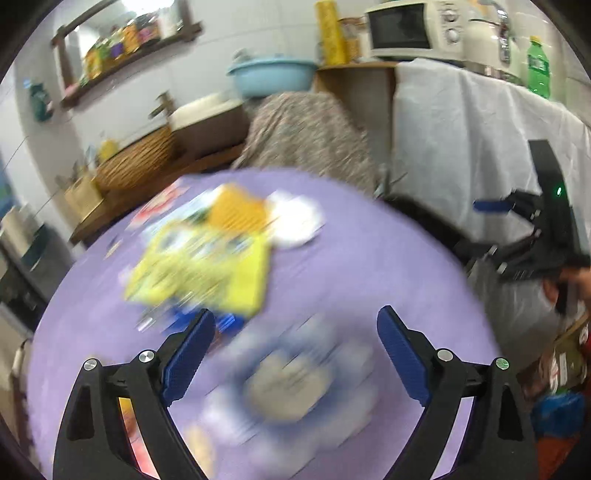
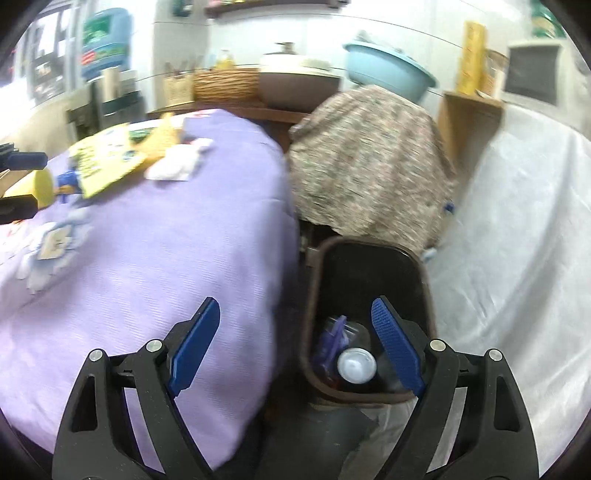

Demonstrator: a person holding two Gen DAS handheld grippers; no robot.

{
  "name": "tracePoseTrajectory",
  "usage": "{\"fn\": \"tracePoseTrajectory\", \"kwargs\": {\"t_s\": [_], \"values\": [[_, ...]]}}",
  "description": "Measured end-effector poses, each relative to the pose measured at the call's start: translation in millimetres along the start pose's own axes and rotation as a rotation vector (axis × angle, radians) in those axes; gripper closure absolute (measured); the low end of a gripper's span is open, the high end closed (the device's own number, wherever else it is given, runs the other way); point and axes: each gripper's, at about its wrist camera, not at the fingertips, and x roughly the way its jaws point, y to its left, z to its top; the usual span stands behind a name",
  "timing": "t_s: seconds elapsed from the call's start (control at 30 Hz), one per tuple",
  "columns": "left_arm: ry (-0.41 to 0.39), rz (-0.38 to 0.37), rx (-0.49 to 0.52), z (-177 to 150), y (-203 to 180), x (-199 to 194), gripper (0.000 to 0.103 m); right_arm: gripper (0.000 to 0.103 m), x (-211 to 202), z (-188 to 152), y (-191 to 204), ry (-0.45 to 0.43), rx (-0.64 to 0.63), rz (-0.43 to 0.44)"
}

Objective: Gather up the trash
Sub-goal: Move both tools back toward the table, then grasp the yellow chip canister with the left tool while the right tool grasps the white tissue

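Observation:
My left gripper [image 1: 295,323] is open and empty above a purple-clothed table [image 1: 369,258]. Below it lies a blurred pale wrapper [image 1: 288,387]. Farther off lie a yellow packet [image 1: 199,269], an orange packet [image 1: 236,210] and a white crumpled tissue [image 1: 295,221]. My right gripper [image 2: 295,314] is open and empty, over the table edge and a dark trash bin [image 2: 314,295]. The bin holds a clear bottle with a white cap [image 2: 356,365] and a purple wrapper [image 2: 330,343]. The right gripper also shows at the right of the left wrist view [image 1: 491,205].
A chair with a floral cover [image 2: 369,158] stands behind the bin. A white-draped counter [image 2: 517,240] is at the right, carrying a microwave [image 1: 410,29] and a green bottle [image 1: 537,66]. A blue basin [image 1: 271,75] and a wicker basket [image 1: 136,166] sit behind.

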Motion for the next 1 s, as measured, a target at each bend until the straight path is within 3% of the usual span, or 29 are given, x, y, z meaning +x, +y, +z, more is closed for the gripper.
{"fn": "tracePoseTrajectory", "kwargs": {"t_s": [0.27, 0.5, 0.6, 0.7, 0.9, 1.0], "values": [[0.226, 0.146, 0.060, -47.1, 101.2, -17.0, 0.015, 0.019, -4.8, 10.3, 41.9, 0.030, -0.001, 0.143], [0.396, 0.214, 0.127, -61.2, 146.1, 25.4, 0.015, 0.019, -11.1, 29.7, 68.7, 0.035, 0.002, 0.227], [0.433, 0.189, 0.144, -66.0, 147.2, 35.0, 0.018, 0.019, -13.1, 40.9, 80.7, 0.029, -0.010, 0.247], [0.454, 0.172, 0.170, -65.5, 143.4, 44.0, 0.028, 0.019, -10.5, 52.3, 91.2, 0.027, -0.037, 0.264], [0.447, 0.144, 0.146, -62.5, 146.3, 44.1, 0.030, 0.019, 10.6, 91.2, 113.8, 0.033, -0.111, 0.307], [0.428, 0.131, 0.114, -63.7, 148.8, 41.9, 0.030, 0.019, 26.6, 117.1, 125.5, 0.028, -0.166, 0.275]]}}
